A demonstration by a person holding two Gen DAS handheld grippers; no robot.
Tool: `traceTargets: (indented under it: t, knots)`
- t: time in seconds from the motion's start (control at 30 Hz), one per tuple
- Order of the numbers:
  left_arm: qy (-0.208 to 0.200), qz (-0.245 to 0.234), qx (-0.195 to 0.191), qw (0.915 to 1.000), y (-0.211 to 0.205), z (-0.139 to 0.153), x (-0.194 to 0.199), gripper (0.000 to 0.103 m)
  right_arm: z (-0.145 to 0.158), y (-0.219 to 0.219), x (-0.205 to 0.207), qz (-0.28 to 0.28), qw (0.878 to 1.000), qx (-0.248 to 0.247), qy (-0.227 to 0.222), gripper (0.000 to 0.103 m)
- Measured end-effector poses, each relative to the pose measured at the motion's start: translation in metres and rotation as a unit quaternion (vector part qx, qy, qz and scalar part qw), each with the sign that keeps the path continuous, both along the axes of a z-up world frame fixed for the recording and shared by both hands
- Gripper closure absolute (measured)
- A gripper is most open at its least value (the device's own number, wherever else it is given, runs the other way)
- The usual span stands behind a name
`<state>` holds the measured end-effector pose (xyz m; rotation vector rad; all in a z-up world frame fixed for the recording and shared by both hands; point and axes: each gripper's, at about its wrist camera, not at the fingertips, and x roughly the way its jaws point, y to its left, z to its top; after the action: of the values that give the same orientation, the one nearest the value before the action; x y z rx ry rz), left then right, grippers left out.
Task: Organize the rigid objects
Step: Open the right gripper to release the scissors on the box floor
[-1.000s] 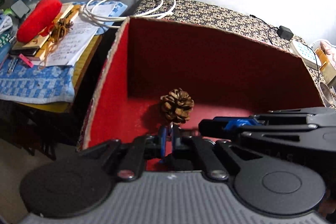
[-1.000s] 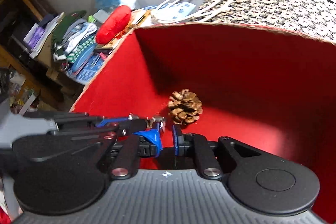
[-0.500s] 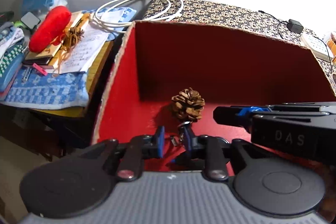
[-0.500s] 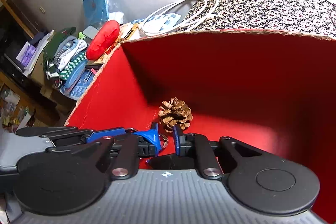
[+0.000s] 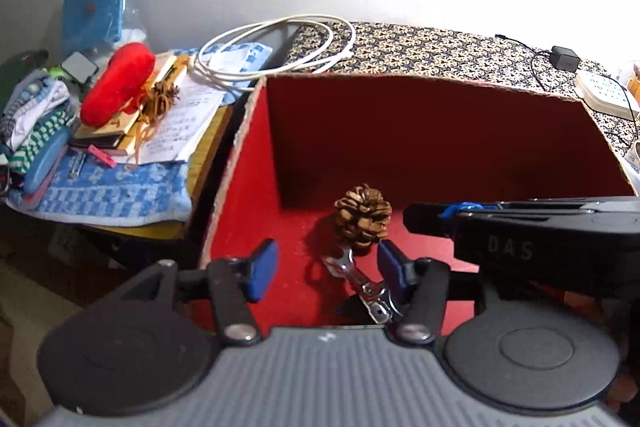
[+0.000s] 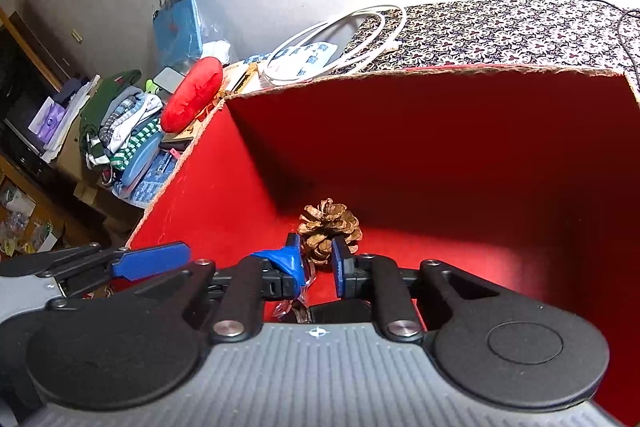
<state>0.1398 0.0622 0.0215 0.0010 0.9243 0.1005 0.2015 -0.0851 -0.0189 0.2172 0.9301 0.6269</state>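
Red box (image 5: 248, 163) walls surround both grippers: left gripper (image 5: 326, 269) spread wide over metal clip (image 5: 360, 283) before pine cone (image 5: 363, 218); right gripper (image 6: 314, 263) parted slightly, empty.

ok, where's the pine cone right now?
The pine cone sits on the floor of the red box, near its back-left corner, just beyond the metal keyring clip lying between the left gripper fingers.

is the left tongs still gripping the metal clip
No, the left tongs stand wide open, and the metal clip lies loose on the red box floor, just in front of the pine cone.
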Motion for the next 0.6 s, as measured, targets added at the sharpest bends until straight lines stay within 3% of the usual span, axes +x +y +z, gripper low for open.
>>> traceTargets:
  t: [0.6]
  knots:
    - [0.015,0.004,-0.007,0.9999,-0.0029,-0.0054,-0.0041,0.041,0.0002,-0.0019,-0.0055,-0.013,1.0,0.009,-0.011,0.103]
